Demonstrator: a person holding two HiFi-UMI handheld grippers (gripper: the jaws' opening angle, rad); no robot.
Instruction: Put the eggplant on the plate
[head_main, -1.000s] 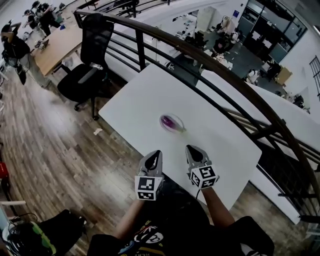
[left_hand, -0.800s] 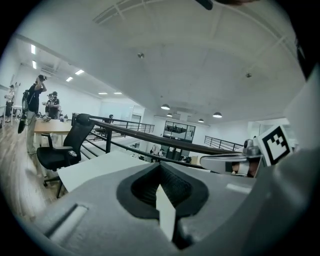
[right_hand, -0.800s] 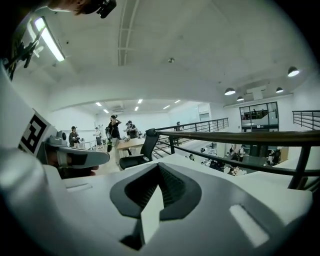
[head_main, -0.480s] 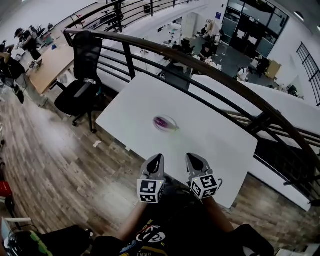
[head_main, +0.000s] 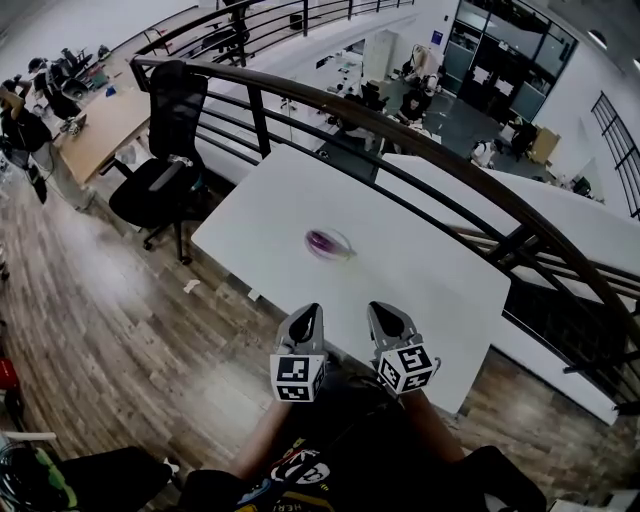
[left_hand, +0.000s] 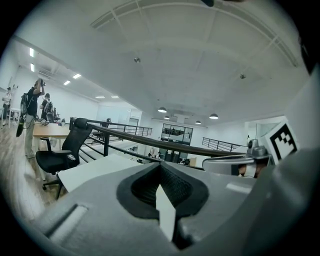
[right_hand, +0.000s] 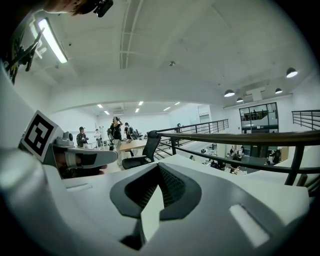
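Near the middle of the white bench (head_main: 420, 265) lies the purple eggplant (head_main: 323, 240), a small dark oval. It rests on a small, pale, see-through plate (head_main: 346, 251), whose rim shows just past it on the right. From the head view the two are too small to make out more than that. Nothing else stands on the bench around them.

At the bench's near edge, well apart from the eggplant, the two tools hang side by side with a gap between them. Both have their tips turned towards the plate. The left tool (head_main: 309, 312) has its jaws pressed together, and its own view shows nothing between them. The right tool (head_main: 381, 311) likewise has its jaws closed, with nothing caught in them. Each carries a cube with square markers at its back end, and the person's dark-sleeved arms reach up to them from the bottom of the head view.

Behind the bench a dark curved railing (head_main: 420, 143) sweeps across, with an open office floor below it. To the left, on the wooden floor (head_main: 110, 320), stands a black office chair (head_main: 165, 165). Beyond it is a wooden desk (head_main: 100, 118), where some people (head_main: 25, 125) stand.
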